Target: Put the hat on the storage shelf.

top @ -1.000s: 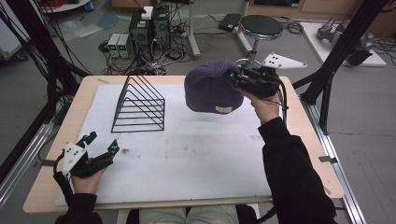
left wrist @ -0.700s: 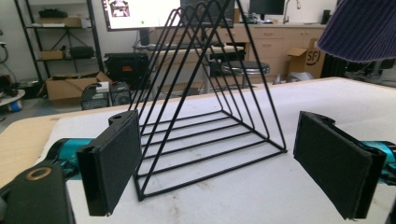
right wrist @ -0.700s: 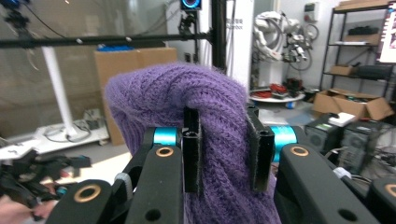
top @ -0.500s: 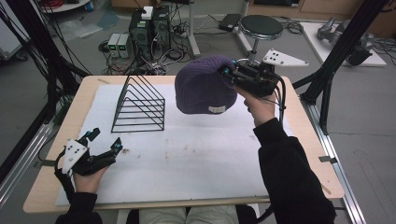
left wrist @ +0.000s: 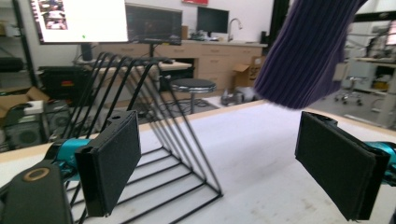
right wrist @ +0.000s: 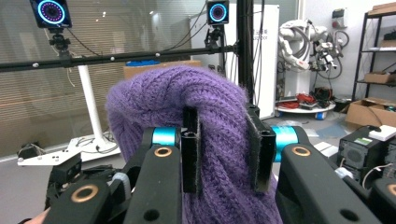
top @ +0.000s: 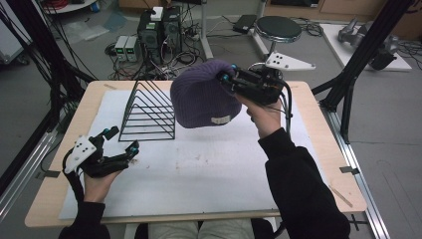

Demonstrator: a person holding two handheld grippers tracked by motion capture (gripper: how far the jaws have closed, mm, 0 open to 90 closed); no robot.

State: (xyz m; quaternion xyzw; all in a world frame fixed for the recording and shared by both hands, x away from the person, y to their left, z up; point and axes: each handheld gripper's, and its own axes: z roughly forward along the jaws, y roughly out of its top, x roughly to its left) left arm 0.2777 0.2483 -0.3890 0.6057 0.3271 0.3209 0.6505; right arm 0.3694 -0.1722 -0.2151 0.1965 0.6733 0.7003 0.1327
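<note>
A purple knit beanie [top: 201, 97] hangs in the air over the back middle of the table, beside a black wire rack [top: 149, 112] with a triangular outline. My right gripper [top: 225, 79] is shut on the beanie's crown; in the right gripper view the pads pinch a fold of the knit [right wrist: 219, 107]. My left gripper [top: 123, 140] is held open above the table's front left, nothing between its jaws. In the left gripper view the rack [left wrist: 154, 140] stands just ahead and the beanie [left wrist: 308, 51] dangles at the upper right.
A white mat [top: 214, 164] covers most of the wooden table [top: 318, 164]. Behind the table on the floor are computer boxes with cables [top: 159, 27] and a round stool [top: 278, 27]. Black frame posts [top: 356, 64] rise at both sides.
The right hand has carried the beanie leftward, closer to the wire rack, and slightly up. The left gripper has risen a little and stays open.
</note>
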